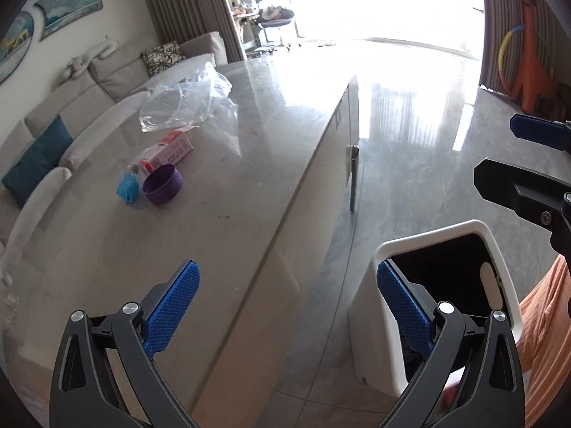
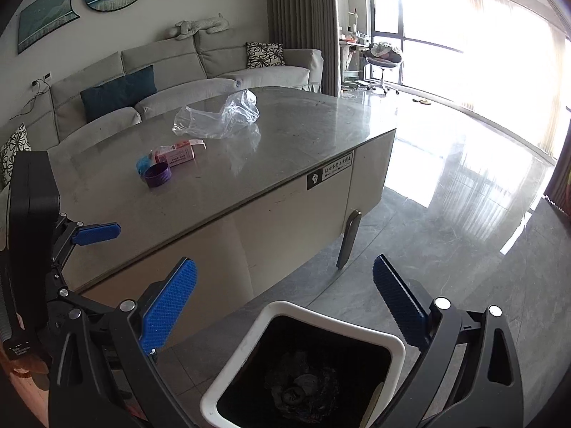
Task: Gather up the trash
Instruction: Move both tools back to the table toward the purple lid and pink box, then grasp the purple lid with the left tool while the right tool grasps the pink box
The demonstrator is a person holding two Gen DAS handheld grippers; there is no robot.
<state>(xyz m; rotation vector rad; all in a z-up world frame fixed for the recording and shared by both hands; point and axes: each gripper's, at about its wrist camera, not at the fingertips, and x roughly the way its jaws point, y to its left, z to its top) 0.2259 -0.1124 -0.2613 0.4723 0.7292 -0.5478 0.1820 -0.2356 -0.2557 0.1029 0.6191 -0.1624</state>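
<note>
Several bits of trash lie on the grey table (image 2: 285, 135): a crumpled clear plastic bag (image 2: 221, 117) (image 1: 189, 100), a pink carton (image 2: 175, 155) (image 1: 171, 149), a purple cap (image 2: 158, 174) (image 1: 162, 183) and a small blue wad (image 2: 142, 164) (image 1: 126, 187). A white bin (image 2: 321, 315) (image 1: 496, 246) with a black liner stands on the floor beside the table, with dark scraps (image 2: 299, 385) at its bottom. My right gripper (image 2: 285, 265) hangs open above the bin, nothing between its fingers. My left gripper (image 1: 287, 271) is open and holds nothing, straddling the table edge and the bin. Both are well short of the trash.
A grey sofa (image 2: 160, 57) with cushions runs behind the table. A metal table leg (image 2: 348, 239) stands near the bin. Glossy grey floor (image 2: 446, 214) stretches right toward a bright window. An orange sleeve (image 1: 546, 321) shows at the lower right of the left wrist view.
</note>
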